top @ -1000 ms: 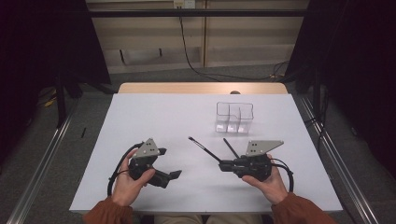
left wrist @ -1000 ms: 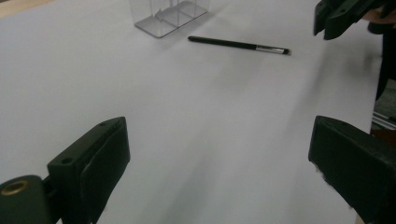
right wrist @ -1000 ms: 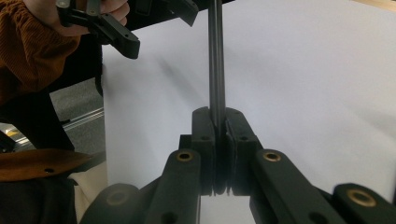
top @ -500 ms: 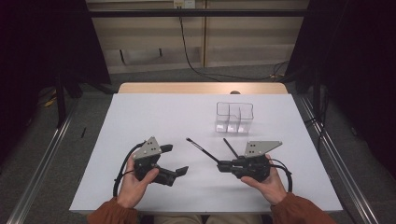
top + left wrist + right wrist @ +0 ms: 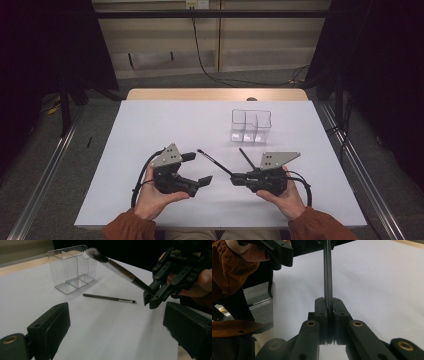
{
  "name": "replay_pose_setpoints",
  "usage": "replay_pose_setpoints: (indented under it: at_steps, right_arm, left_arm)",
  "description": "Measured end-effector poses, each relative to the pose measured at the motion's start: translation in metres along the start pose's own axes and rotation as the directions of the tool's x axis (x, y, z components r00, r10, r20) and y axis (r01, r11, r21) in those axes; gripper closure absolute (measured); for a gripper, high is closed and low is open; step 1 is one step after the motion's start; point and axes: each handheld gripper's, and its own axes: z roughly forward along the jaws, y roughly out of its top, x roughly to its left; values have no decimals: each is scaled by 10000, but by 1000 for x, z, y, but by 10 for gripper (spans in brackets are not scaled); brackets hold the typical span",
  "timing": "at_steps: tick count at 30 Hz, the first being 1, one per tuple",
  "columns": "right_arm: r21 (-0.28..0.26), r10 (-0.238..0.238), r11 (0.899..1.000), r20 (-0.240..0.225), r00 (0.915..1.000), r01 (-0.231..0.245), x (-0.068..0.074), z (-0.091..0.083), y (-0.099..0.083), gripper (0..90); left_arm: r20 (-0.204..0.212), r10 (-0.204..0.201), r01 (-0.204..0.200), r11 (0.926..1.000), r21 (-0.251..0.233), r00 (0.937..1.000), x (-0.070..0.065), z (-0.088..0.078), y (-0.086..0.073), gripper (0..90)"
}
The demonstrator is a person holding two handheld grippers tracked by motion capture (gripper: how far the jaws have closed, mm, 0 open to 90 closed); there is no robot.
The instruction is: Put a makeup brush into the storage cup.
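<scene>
Right claw (image 5: 234,179) clamps brush (image 5: 215,162) | organizer (image 5: 251,125) compartments bare | left claw (image 5: 196,169) agape

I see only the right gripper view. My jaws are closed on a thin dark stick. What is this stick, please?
Observer: It is a makeup brush. Its soft head is at the far end from the right gripper.
Operator: Is there some container for it?
Observer: Yes, a clear organizer stands on the white table, beyond the grippers. Its compartments look empty.
Operator: Does anything else lie there?
Observer: A second, thinner brush lies flat on the table, between the clear organizer and the right gripper.
</scene>
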Motion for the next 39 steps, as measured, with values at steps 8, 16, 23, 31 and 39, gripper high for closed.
replay_pose_setpoints:
  at_steps: [8,16,23,31,39]
  right_arm:
    - [-61,-16,10000,-24,10000,15,0,0,0,837]
    - [43,-104,9999,4,9999,104,0,2,-1,837]
    - [-17,-141,9999,78,9999,141,0,2,-2,837]
    - [-20,-166,9999,58,9998,166,-1,2,-3,836]
    - [35,-312,9995,12,9995,312,0,3,-3,837]
  left_arm:
    - [142,-32,34,9999,-152,9999,4,6,5,224]
    - [434,-215,234,9988,-421,9988,4,9,8,343]
    - [571,-513,556,9955,-772,9971,5,10,12,477]
    - [937,-777,867,9916,-959,9926,6,11,15,618]
    - [1374,-1061,1219,9862,-1122,9848,6,10,16,655]
